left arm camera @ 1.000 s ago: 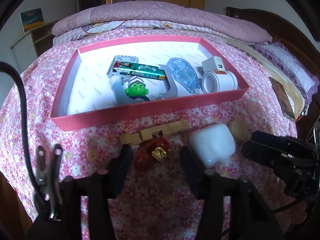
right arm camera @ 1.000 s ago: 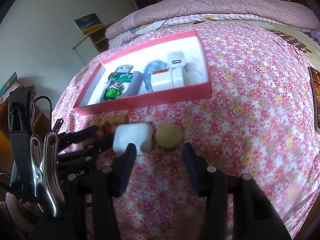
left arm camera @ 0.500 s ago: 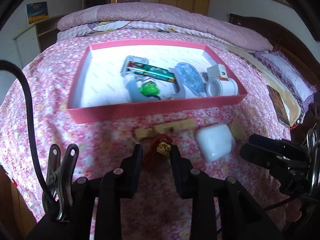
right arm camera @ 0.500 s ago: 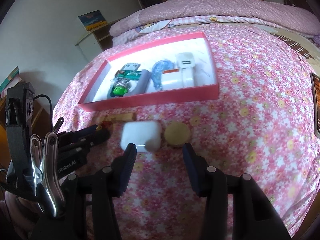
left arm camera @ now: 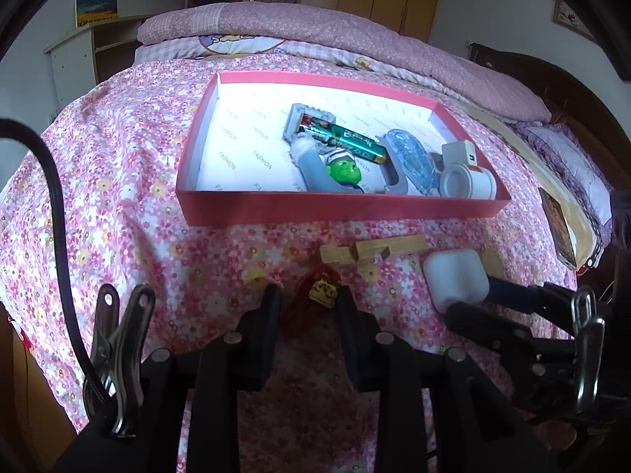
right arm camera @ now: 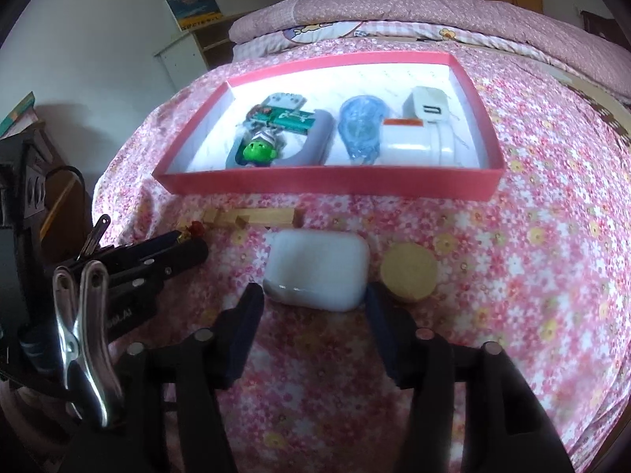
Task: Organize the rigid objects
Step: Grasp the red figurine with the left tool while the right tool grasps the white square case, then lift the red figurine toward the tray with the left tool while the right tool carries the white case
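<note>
Left gripper (left arm camera: 308, 303) clenched on red figurine (left arm camera: 315, 293); right gripper (right arm camera: 313, 307) jaws just widened, released, white case (right arm camera: 317, 270) between, tray (right arm camera: 327, 185) at twelve o'clock

"FASHION" printed repeatedly on pink box's (left arm camera: 339, 209) white lining (left arm camera: 240, 149)

Daylit, even. White floor of pink cardboard tray (right arm camera: 489, 181) blown out; heavy fisheye warp, dark vignetted corners, slight blur.

One pink box (right arm camera: 327, 185), two wooden blocks (left arm camera: 388, 247), one white case (right arm camera: 317, 274)
</note>
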`<state>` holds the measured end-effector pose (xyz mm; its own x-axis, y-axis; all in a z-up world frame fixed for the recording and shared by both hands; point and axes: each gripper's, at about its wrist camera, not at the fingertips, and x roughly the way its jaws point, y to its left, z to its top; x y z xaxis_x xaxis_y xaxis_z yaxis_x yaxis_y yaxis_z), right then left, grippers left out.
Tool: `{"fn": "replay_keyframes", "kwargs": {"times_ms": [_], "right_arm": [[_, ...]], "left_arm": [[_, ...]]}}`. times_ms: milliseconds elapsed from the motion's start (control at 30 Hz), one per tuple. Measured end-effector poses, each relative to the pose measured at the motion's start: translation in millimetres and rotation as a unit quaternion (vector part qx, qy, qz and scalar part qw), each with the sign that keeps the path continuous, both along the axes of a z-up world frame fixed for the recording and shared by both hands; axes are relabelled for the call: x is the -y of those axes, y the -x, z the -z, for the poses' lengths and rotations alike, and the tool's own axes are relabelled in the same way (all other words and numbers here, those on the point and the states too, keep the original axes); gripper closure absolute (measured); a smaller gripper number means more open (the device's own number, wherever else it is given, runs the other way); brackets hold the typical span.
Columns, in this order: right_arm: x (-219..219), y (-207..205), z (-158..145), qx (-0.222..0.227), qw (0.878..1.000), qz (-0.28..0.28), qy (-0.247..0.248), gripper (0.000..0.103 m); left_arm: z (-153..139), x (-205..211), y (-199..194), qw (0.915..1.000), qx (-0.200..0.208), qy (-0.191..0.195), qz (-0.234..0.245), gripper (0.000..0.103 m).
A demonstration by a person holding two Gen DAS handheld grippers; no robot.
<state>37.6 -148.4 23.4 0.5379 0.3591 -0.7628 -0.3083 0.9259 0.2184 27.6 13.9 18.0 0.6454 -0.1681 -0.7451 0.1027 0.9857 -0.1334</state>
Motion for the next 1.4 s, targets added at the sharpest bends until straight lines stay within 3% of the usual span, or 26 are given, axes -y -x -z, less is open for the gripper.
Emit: {"fn": "replay_keyframes", "kwargs": {"times_ms": [400,600,1067,1400], "right_arm": [[-16,-6,2,0.023,0.999,0.024,0.034,0.039],[-18,-6,3,0.035,0.998,0.030,0.049,0.045],[-3,3,0,0.029,0.999,0.026,0.005,0.045],[3,11,-12,0.049,0.998,0.018,-0.023,0.045]], "left_arm": [[0,-2,1,1.0000,0.002,0.007,-0.001,0.074],[0,-1,1,1.0000,0.003,0.009,-0.002,0.074],[-5,2,3,0.9999,0.007,0.010,-0.002,0.074],[-21,4,6,0.9997,0.021,0.011,-0.003,0.074]]}}
